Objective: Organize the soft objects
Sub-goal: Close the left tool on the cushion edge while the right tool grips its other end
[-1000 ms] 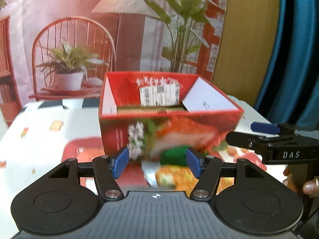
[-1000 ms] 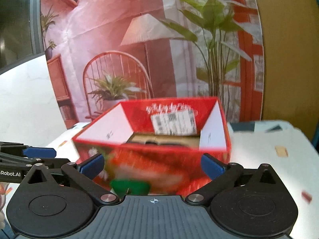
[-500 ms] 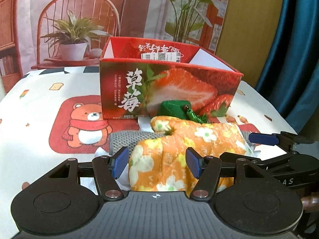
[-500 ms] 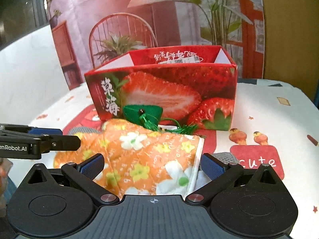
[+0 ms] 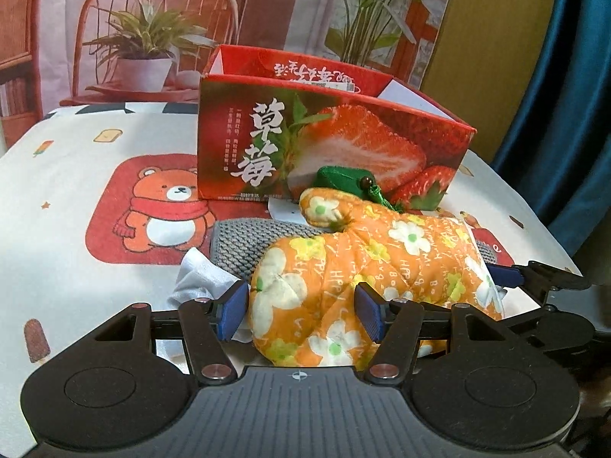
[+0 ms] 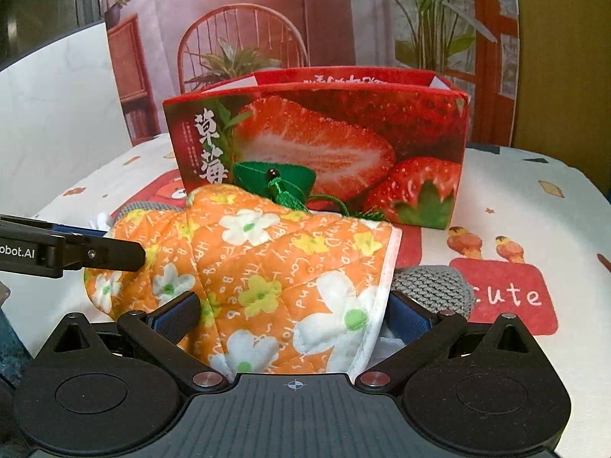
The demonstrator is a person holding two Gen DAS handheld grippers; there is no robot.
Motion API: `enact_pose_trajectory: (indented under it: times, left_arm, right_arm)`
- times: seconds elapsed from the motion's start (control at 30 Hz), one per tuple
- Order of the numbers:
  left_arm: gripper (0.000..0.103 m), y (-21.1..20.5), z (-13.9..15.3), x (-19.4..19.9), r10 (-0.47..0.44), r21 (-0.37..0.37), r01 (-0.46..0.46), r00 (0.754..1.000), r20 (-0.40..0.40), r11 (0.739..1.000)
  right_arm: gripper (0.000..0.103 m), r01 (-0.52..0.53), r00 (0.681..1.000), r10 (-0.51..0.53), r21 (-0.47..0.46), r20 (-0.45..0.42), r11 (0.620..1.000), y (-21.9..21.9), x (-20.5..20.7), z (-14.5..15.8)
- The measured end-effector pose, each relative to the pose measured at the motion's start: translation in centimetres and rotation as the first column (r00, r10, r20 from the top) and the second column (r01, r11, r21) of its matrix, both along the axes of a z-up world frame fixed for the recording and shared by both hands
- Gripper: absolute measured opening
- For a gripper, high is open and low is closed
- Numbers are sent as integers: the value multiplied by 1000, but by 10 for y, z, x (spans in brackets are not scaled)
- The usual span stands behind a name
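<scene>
I have both grippers low over the table [image 5: 68, 191], facing the strawberry box [image 5: 328, 145], which stands open-topped on the cartoon-print tablecloth. The orange floral oven mitt [image 5: 366, 267] lies in front of the box on top of a grey knitted cloth [image 5: 248, 240], with a bit of white fabric [image 5: 202, 278] poking out at its left edge. A green tasselled pouch [image 5: 343, 179] sits between the mitt's thumb and the box front, touching or nearly touching both.

My left gripper [image 5: 299, 305] has its fingers [image 5: 231, 307] spread wide on either side of the mitt's rounded fingertip end; the blue pads are beside the fabric, not squeezing it. My right gripper [image 6: 294, 316] is likewise wide open, its fingers [image 6: 408, 316] straddling the mitt's cuff end with the white trim; the right pad sits just beside the trim and the left pad is against the orange fabric without pinching it. In the right wrist view the left gripper's finger reaches in from the left edge at the mitt's far end.
</scene>
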State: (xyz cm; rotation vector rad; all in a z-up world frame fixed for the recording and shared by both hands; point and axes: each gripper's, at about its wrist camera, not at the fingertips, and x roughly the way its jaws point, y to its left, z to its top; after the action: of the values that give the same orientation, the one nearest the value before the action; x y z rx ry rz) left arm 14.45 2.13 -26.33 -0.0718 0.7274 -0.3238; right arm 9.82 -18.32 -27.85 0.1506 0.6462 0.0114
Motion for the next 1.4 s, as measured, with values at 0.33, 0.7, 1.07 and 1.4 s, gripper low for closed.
enact_pose_trajectory:
  times: [0.33,0.7,1.07,1.4]
  left_arm:
    - [62,1,-4,1,4,-14,-5,1000,-14,1000]
    - [62,2,-4,1,8,-21,-9,1000,-13,1000]
    - [62,1,-2,0,11,-14,-11,1000,-3,1000]
    - [60,0,0,-3,1,-9,-1,1000,0,1000]
  right_arm:
    - [103,-19,999,18,-20,-26,1000,4,4,-7]
    - [103,-24,999,24,-25,-22,999,3,5,-10]
    - [103,-23,1000,22,-27,-21,999,4,5,-9]
    - [103,-22,1000,22,-27,-21,999,4,5,-9]
